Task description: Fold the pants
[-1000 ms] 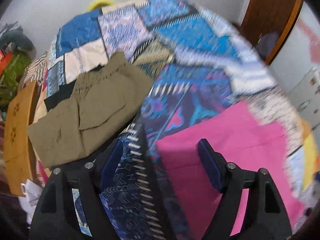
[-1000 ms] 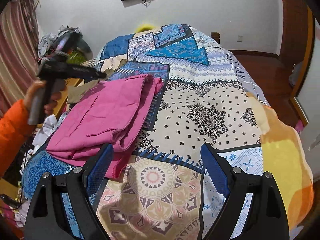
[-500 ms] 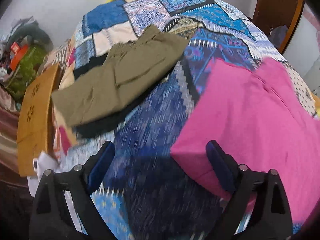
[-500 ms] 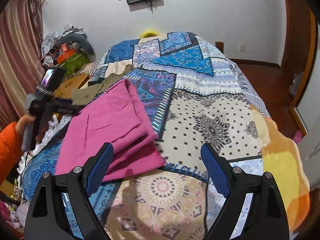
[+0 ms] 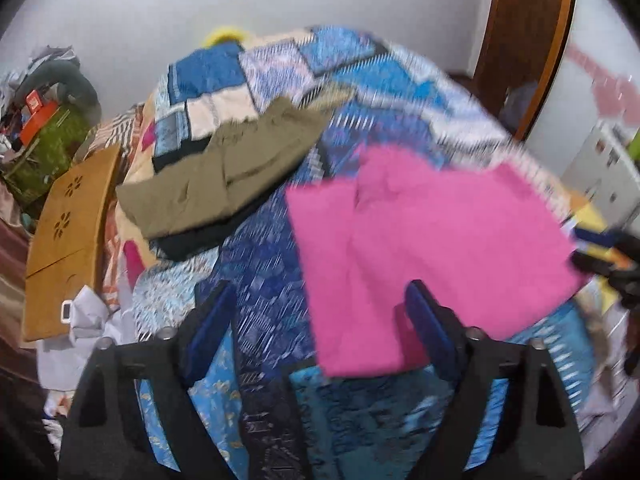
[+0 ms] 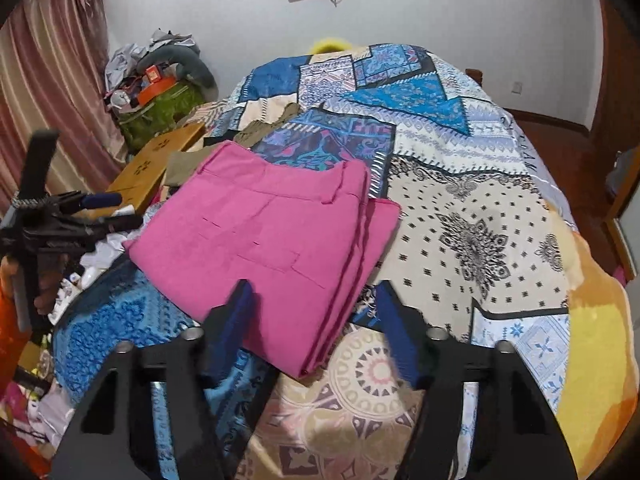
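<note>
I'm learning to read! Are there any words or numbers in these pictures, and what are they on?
None can be read for sure.
Bedspread: black letters run along its white right border, too small and bent to read.
Orange box on the pile by the curtain: a pale label, too blurred.
Wooden board: only flower-shaped cutouts, no words.
Pink pants and olive pants: no label showing.
</note>
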Motion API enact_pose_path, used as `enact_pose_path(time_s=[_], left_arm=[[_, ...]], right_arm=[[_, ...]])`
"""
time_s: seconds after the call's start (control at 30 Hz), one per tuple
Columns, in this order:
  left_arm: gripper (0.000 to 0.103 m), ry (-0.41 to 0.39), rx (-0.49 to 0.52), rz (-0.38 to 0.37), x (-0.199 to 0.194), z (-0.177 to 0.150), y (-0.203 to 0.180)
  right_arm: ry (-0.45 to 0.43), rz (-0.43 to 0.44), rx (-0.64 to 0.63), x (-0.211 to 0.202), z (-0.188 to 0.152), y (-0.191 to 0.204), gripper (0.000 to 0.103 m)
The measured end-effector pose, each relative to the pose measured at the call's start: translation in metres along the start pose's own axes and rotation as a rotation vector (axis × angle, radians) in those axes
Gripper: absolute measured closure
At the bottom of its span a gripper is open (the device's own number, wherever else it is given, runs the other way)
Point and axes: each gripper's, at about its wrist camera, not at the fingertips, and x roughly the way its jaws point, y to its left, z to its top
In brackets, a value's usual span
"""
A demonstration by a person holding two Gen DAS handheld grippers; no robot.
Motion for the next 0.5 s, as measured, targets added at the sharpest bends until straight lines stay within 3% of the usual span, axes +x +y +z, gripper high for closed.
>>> enact_pose_path(time_s=[0.03, 0.1, 0.2, 0.4, 0.5], left_arm=[[0.036, -0.014, 0.007, -0.036, -0.005, 0.007, -0.004], [0.058, -0.031, 0.015, -0.089, -0.008, 0.016, -0.012], [0.079, -0.019, 0.044, -0.13, 0.001, 0.026, -0.028], [0.081, 0.04, 0.124, -0.156, 0.037, 0.037, -0.062], [0.081, 0.097, 0.137, -0.15, 0.06, 0.033, -0.066]], right_arm=[[-0.006, 0.005, -0.003, -0.001, 0.002, 0.001, 0.059], [-0.019, 0.014, -0.016, -0.002, 0.007, 0.006, 0.063], [-0.033, 0.042, -0.036, -0.001, 0.018, 0.014, 0.066], [0.011, 0.058, -0.079, 0.027, 0.036, 0.028, 0.066], [0.095, 0.069, -0.089, 0.052, 0.039, 0.031, 0.066]])
